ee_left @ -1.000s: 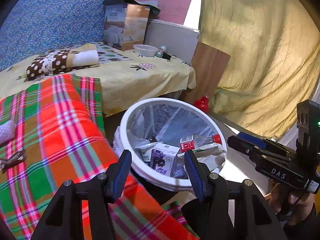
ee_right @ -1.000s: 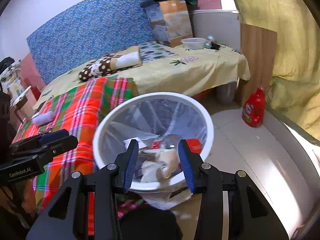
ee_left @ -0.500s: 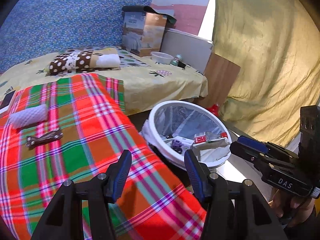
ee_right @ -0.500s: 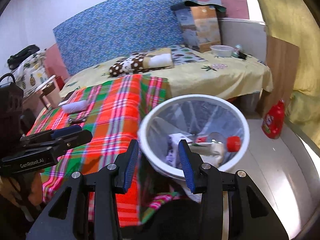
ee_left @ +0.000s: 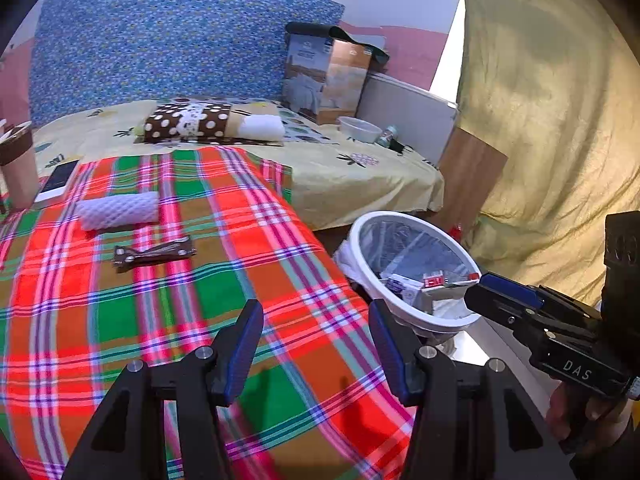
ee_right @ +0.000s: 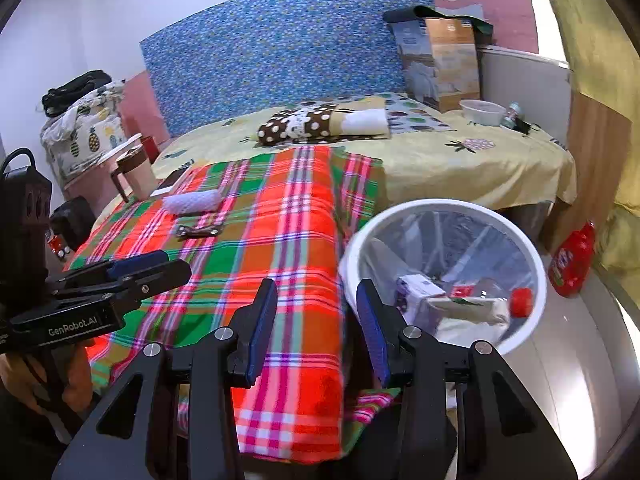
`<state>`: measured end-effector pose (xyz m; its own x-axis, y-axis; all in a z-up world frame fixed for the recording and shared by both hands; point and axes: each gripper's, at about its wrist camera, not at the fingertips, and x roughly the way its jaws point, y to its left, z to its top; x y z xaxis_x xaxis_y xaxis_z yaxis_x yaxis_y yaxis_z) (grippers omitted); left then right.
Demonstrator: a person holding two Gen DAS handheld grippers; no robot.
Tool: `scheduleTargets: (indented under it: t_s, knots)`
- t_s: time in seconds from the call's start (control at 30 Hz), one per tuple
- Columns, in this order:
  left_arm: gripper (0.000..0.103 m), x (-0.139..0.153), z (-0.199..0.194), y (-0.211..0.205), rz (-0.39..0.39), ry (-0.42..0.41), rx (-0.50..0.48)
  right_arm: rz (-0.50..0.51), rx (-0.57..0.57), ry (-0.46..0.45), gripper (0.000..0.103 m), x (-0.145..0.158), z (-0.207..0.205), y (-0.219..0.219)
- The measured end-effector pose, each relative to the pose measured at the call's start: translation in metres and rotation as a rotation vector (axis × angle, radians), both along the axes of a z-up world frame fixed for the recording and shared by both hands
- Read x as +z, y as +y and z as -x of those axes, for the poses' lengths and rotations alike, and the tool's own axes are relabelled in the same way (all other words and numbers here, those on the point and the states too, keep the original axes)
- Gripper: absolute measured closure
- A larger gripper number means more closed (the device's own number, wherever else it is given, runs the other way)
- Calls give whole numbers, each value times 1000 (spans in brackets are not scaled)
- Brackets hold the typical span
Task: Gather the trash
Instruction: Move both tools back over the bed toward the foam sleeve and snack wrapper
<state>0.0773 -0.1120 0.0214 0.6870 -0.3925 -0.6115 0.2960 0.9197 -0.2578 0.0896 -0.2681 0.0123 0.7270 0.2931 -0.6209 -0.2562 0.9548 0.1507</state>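
Observation:
A white bin (ee_left: 404,216) (ee_right: 440,203) with a clear liner stands on the floor beside the bed. Inside it lie a purple-and-white carton (ee_left: 402,284) (ee_right: 418,286) and a bottle with a red cap (ee_right: 480,306). On the plaid blanket (ee_left: 200,300) (ee_right: 280,240) lie a white foam-net roll (ee_left: 118,210) (ee_right: 192,202) and a brown wrapper (ee_left: 154,252) (ee_right: 199,231). My left gripper (ee_left: 315,312) (ee_right: 176,268) hovers open over the blanket's near part, nothing between its fingers. My right gripper (ee_right: 316,292) (ee_left: 480,288) is open and empty at the blanket's edge, left of the bin.
A brown cup (ee_left: 16,168) (ee_right: 134,174) and a phone (ee_left: 56,186) sit at the blanket's far left. Farther back are a dotted pillow (ee_left: 188,120), a cardboard box (ee_left: 326,76) and a bowl (ee_left: 360,130). A red detergent bottle (ee_right: 572,258) stands right of the bin.
Both grippers have swung left, away from over the bin and toward the plaid blanket. The bin has slid right in both views; the foam roll and wrapper came into view. Jaws unchanged.

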Motion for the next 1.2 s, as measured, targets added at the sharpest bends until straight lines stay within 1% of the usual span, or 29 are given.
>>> scheduleTargets:
  t_s: [0.33, 0.6, 0.87, 0.93, 1.1, 1.2]
  knots:
    - [48, 0, 6, 35, -11, -4, 87, -5, 79, 13, 59, -3, -6, 30]
    - [48, -8, -2, 69, -26, 16, 173, 2, 149, 38, 59, -9, -17, 54]
    - [48, -11, -23, 103, -28, 22, 231, 30, 241, 35, 59, -8, -43, 85]
    - [48, -11, -31, 114, -41, 22, 243, 39, 273, 41, 59, -10, -51, 94]
    - [48, -8, -53, 137, -80, 18, 246, 110, 367, 56, 59, -19, -78, 129]
    - [48, -7, -68, 150, -97, 13, 224, 141, 417, 55, 59, -24, -90, 143]
